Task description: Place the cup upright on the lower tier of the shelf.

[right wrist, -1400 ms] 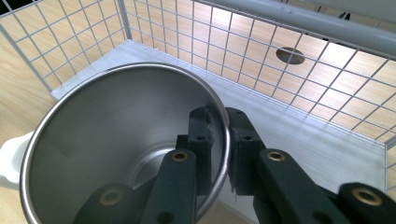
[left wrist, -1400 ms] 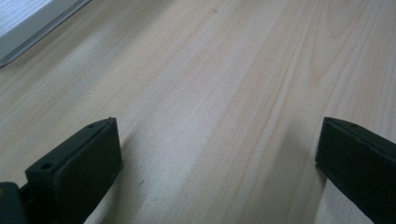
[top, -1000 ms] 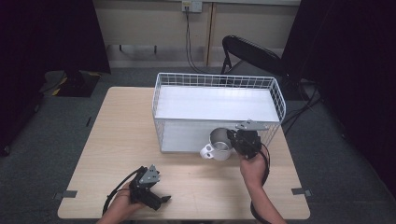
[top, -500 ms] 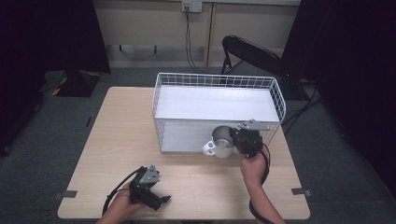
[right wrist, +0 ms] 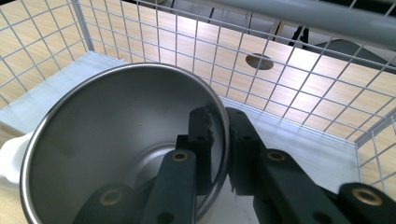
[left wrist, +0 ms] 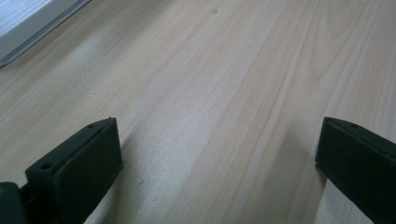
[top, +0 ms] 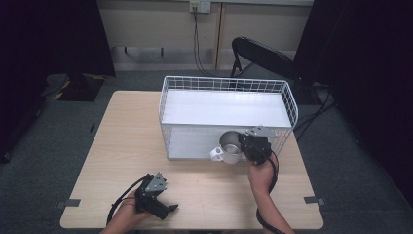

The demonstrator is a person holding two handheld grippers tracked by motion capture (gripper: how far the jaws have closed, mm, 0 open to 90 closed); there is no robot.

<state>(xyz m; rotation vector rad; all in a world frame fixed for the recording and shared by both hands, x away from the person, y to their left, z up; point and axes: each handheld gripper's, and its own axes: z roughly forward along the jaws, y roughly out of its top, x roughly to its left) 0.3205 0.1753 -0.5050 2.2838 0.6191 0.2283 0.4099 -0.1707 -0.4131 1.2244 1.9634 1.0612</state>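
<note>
Right gripper view, shiny steel mug [right wrist: 107, 140], white handle, rim pinched by jaws

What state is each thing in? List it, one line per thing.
Steel mug with white handle: lifted at the basket's near wall, tilted, empty, rim pinched.
Right gripper: shut on the mug's rim, one jaw inside.
Left gripper: open, low over bare table.
White wire basket: upright, empty.
Wooden table: bare.
</note>
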